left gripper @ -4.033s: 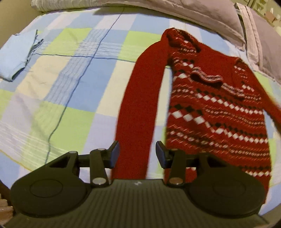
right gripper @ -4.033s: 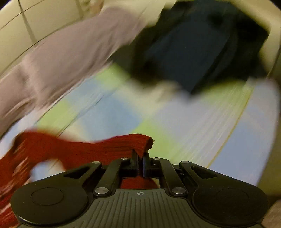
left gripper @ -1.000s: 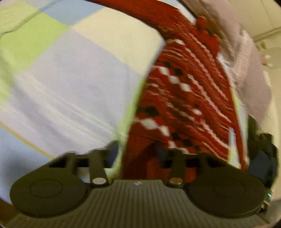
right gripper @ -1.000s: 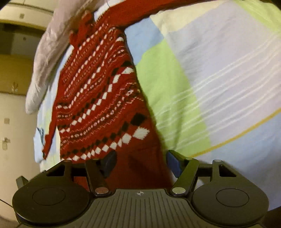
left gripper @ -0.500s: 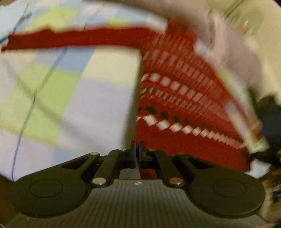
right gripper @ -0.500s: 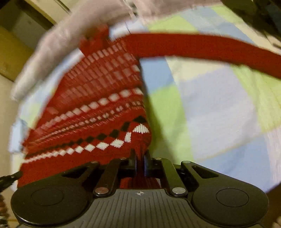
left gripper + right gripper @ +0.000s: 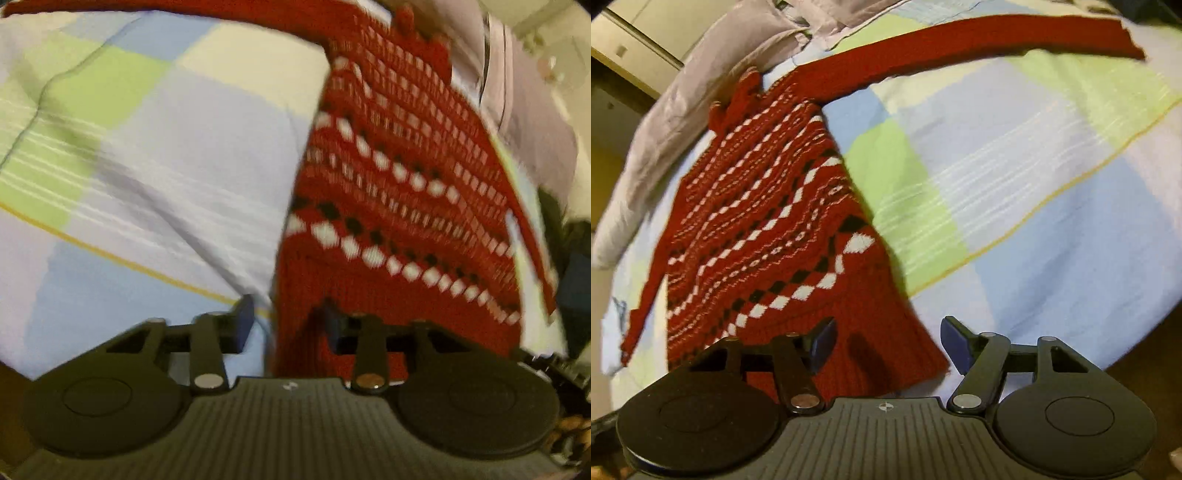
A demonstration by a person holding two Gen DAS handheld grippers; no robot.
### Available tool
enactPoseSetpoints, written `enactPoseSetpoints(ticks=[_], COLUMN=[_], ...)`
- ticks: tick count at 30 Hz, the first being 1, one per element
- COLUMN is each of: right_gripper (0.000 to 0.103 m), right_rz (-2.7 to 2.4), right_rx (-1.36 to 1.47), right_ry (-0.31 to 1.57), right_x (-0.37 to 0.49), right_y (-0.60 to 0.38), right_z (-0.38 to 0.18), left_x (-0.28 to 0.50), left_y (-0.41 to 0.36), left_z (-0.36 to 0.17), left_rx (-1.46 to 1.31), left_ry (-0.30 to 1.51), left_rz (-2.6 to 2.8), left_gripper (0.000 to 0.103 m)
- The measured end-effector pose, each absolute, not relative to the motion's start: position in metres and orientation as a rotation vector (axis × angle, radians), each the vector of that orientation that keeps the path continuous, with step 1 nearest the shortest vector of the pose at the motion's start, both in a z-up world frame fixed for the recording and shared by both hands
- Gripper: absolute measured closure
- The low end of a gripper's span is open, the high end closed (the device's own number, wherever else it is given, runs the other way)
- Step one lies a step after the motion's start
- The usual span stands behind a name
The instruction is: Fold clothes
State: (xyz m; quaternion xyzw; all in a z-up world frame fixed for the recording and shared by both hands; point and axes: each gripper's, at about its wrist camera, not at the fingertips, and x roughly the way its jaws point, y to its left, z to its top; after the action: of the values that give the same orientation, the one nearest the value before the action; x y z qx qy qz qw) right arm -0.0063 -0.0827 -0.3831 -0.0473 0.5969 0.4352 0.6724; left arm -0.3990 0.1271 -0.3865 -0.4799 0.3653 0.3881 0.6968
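A red knit sweater point(image 7: 399, 192) with white and black diamond bands lies flat on the bed, hem toward me. My left gripper point(image 7: 288, 325) is open, its jaws straddling the hem's left corner. In the right wrist view the sweater point(image 7: 768, 229) spreads away from me, one sleeve point(image 7: 960, 40) stretched out to the right across the bed, the other sleeve point(image 7: 646, 295) lying along the left side. My right gripper point(image 7: 888, 345) is open over the hem's right corner, and grips nothing.
The bed has a checked cover point(image 7: 1015, 166) in blue, green and lilac, also seen in the left wrist view point(image 7: 147, 166). Grey pillows point(image 7: 713, 59) lie beyond the collar. Dark clothes point(image 7: 576, 266) sit at the far right. The bed edge point(image 7: 1137, 350) is close on the right.
Half a second ago both grippers were shut on the hem corners. Both have opened and let the hem go; the sweater now lies flat on the bed.
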Motion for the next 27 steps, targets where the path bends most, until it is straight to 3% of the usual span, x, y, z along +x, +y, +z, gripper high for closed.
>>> enactPoseSetpoints(ticks=[1, 2, 4, 7, 10, 12, 17, 22, 27], right_gripper=[0.082, 0.098, 0.098, 0.098, 0.097, 0.095, 0.059, 0.059, 0.059], right_rz=[0.992, 1.011, 1.065, 1.163, 1.213, 1.173, 1.099, 0.987, 0.946], right_rx=[-0.142, -0.170, -0.205, -0.288, -0.455, -0.509, -0.218, 0.262, 0.367], right_ry=[1.351, 1.339, 1.265, 1.126, 1.110, 1.258, 1.392, 1.521, 1.580], right_x=[-0.008, -0.009, -0.011, -0.019, -0.036, -0.037, -0.011, 0.038, 0.046], right_y=[-0.080, -0.078, -0.076, -0.075, -0.068, -0.064, -0.092, -0.121, -0.121], right_z=[-0.384, -0.381, -0.360, -0.327, -0.331, -0.363, -0.374, -0.390, -0.417], left_x=[-0.395, -0.398, -0.408, -0.417, -0.407, -0.395, -0.393, -0.421, -0.420], left_y=[0.126, 0.124, 0.119, 0.111, 0.108, 0.109, 0.116, 0.122, 0.128], left_z=[-0.388, -0.381, -0.361, -0.353, -0.377, -0.379, -0.380, -0.380, -0.384], left_rx=[-1.058, -1.051, -1.031, -0.997, -1.001, -0.949, -0.941, -1.101, -1.196], left_ry=[0.825, 0.800, 0.725, 0.755, 0.917, 0.963, 0.991, 0.881, 0.801], left_rz=[0.860, 0.868, 0.892, 0.942, 0.974, 0.981, 0.983, 1.008, 0.975], left_gripper=[0.100, 0.100, 0.101, 0.100, 0.101, 0.101, 0.097, 0.094, 0.092])
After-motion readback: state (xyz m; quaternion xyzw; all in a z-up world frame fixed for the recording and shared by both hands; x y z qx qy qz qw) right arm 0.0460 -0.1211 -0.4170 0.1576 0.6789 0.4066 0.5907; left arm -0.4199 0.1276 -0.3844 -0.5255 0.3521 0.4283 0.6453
